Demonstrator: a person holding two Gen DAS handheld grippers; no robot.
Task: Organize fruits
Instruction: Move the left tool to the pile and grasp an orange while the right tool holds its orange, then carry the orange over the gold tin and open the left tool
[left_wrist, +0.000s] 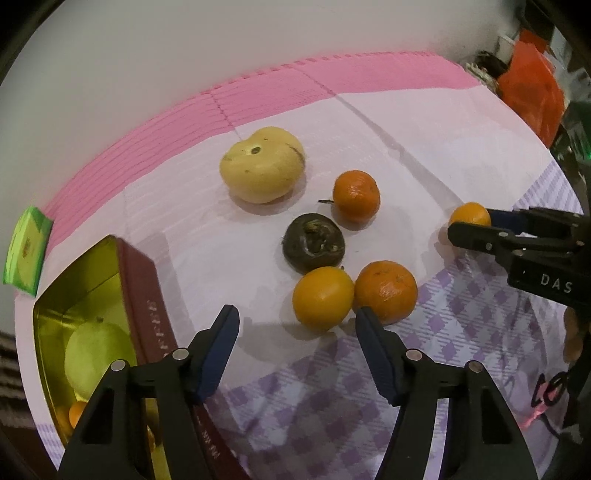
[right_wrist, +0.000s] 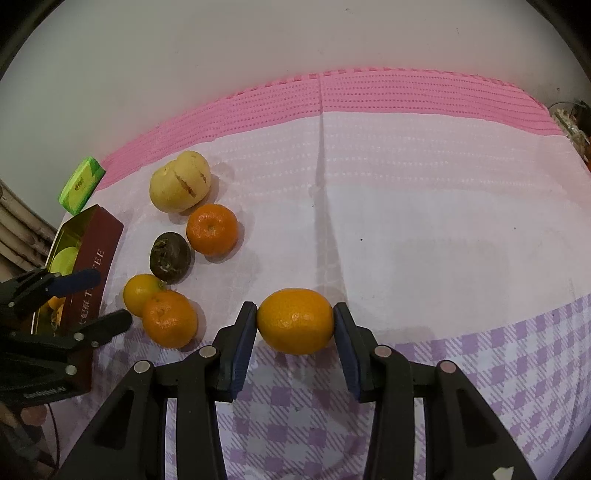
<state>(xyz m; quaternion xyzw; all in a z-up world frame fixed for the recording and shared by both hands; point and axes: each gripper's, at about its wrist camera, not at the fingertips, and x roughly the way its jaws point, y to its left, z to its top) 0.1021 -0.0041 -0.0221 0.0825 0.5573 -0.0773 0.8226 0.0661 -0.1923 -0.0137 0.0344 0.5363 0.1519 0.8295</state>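
Note:
In the right wrist view my right gripper is shut on a yellow-orange citrus just above the cloth; the pads touch both its sides. It also shows in the left wrist view. My left gripper is open and empty, its tips just in front of a yellow-orange fruit and a mandarin. Beyond lie a dark fruit, another mandarin and a pale yellow pear. A gold-lined tin at left holds a green pear.
A green packet lies at the left table edge behind the tin. A pink-and-lilac checked cloth covers the table up to a white wall. Red clutter sits at the far right.

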